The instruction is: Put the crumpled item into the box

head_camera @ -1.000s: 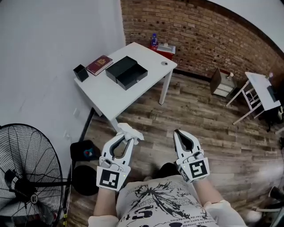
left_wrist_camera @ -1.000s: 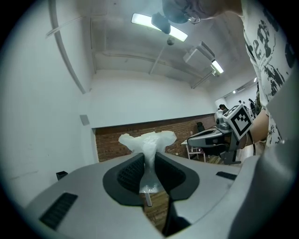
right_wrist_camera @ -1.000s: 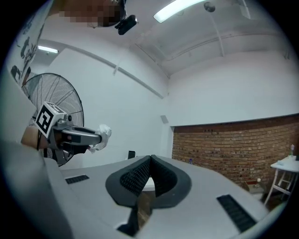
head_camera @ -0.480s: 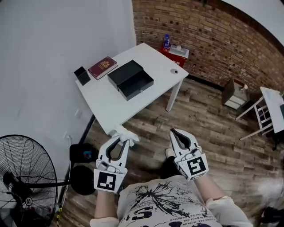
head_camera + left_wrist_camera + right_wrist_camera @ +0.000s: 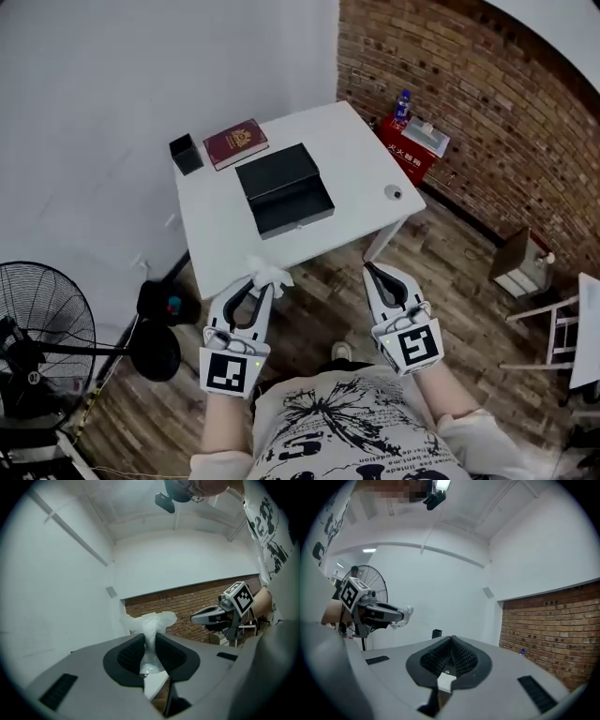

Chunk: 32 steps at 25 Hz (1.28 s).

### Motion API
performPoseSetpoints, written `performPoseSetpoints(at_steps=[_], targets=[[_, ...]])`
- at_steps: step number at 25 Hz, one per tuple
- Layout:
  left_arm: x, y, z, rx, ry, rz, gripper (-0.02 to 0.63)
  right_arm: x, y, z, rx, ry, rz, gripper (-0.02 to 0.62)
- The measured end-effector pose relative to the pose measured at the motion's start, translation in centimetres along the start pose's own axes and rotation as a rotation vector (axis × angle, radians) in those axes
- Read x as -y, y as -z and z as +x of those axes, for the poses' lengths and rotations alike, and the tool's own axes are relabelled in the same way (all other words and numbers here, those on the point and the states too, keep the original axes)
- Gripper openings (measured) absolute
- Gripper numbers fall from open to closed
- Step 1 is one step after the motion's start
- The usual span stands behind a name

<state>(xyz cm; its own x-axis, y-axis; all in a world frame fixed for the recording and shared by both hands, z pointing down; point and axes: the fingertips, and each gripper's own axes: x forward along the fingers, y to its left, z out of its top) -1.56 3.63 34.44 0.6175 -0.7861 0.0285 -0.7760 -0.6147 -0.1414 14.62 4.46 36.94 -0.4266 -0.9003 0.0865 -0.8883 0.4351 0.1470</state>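
My left gripper (image 5: 263, 286) is shut on a crumpled white item (image 5: 266, 276), a wad of tissue or plastic that sticks out past its tips, just short of the white table's (image 5: 220, 230) near edge. In the left gripper view the crumpled white item (image 5: 149, 629) is pinched between the black pads (image 5: 129, 654). An open black box (image 5: 284, 190) lies on the table's middle, its lid part flat behind it. My right gripper (image 5: 377, 272) is shut with nothing in it, held level beside the left over the wooden floor; its pads (image 5: 464, 660) meet.
A dark red book (image 5: 235, 142) and a small black cube-shaped holder (image 5: 186, 153) sit at the table's far left. A small round object (image 5: 394, 192) lies near its right corner. A standing fan (image 5: 42, 342) is at left, a red box (image 5: 410, 148) and bottle (image 5: 402, 101) by the brick wall.
The view has shifted so the table now lies closer and more centred ahead of both grippers. The left gripper still holds the crumpled item; the right stays shut.
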Motion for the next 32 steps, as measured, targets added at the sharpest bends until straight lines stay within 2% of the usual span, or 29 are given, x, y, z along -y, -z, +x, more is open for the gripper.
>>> performPoseSetpoints(at_steps=[5, 10, 13, 15, 27, 32], targets=[[0.1, -0.1, 4.7, -0.027, -0.103, 0.013, 0.084, 5.7, 0.6, 3.4, 0.007, -0.090, 0.004, 0.015], [-1.0, 2.7, 7.9, -0.138, -0.109, 0.086, 0.086, 8.0, 2.1, 6.9, -0.011, -0.134, 0.052, 0.015], [-3.0, 4.4, 10.1, -0.215, -0.117, 0.070, 0.086, 8.7, 2.8, 10.1, -0.020, -0.149, 0.085, 0.015], [-4.6, 5.5, 12.0, -0.244, -0.114, 0.063, 0.086, 9.2, 3.2, 12.5, -0.026, -0.155, 0.072, 0.015], [-13.5, 14.2, 25.5, -0.457, 0.012, 0.039, 0.087, 13.9, 4.4, 28.2, -0.073, -0.175, 0.052, 0.015], [-15.2, 18.5, 29.6, -0.561, 0.122, 0.029, 0.087, 15.7, 6.2, 33.2, -0.110, -0.162, 0.052, 0.015]])
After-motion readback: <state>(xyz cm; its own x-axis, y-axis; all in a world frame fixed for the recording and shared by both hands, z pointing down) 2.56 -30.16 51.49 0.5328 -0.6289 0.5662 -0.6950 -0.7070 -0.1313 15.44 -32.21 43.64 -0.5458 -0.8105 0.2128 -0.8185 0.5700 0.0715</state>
